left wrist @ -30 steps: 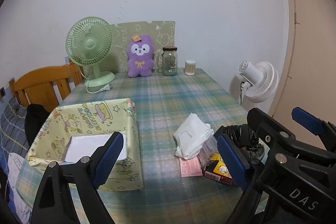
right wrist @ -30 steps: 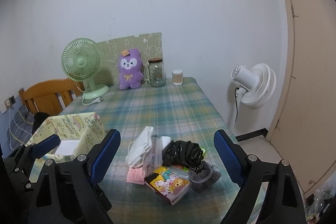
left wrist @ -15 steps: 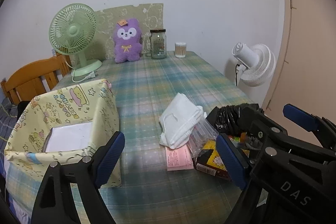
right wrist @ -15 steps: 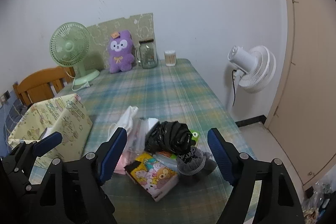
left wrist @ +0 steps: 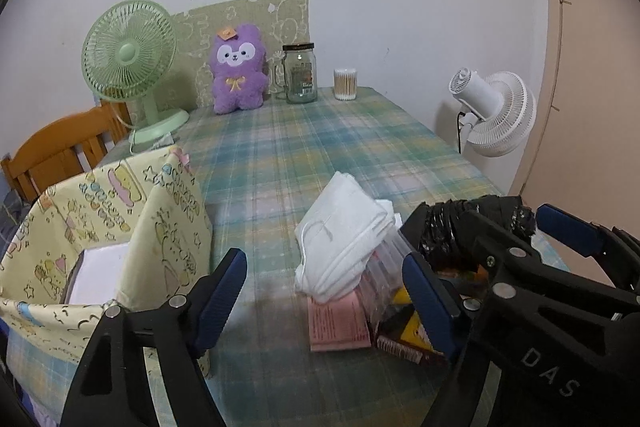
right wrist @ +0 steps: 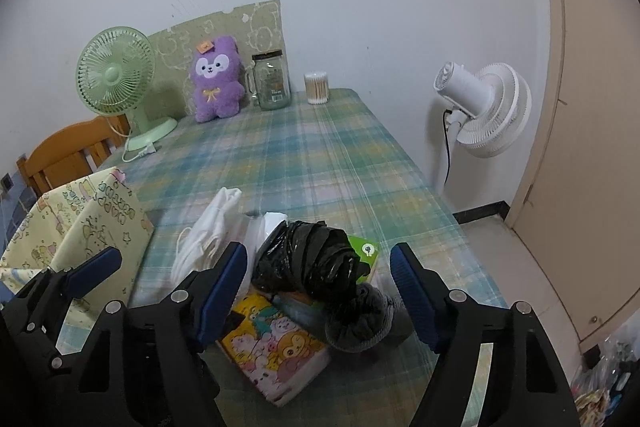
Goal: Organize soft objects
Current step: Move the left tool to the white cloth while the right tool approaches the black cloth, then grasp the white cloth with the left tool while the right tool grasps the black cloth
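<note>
Fabric bin [left wrist: 108, 227] w/ cartoon print sits open at table's left, likely the drop spot. Left gripper [left wrist: 324, 299], jaws wide but just been narrowing, holds nothing; white cloth bundle [left wrist: 344, 243] lies ahead. Right gripper [right wrist: 318, 291], also been narrowing, straddles black crumpled bag [right wrist: 308, 263] without pinching it. "DAS" readable on right gripper's body; pink slip [left wrist: 338, 323] text illegible.

A matt plaid cloth [right wrist: 328, 163] is spread on the table, a glossy crinkled black plastic bag [right wrist: 308, 263] beside soft white fabric [left wrist: 344, 243].
</note>
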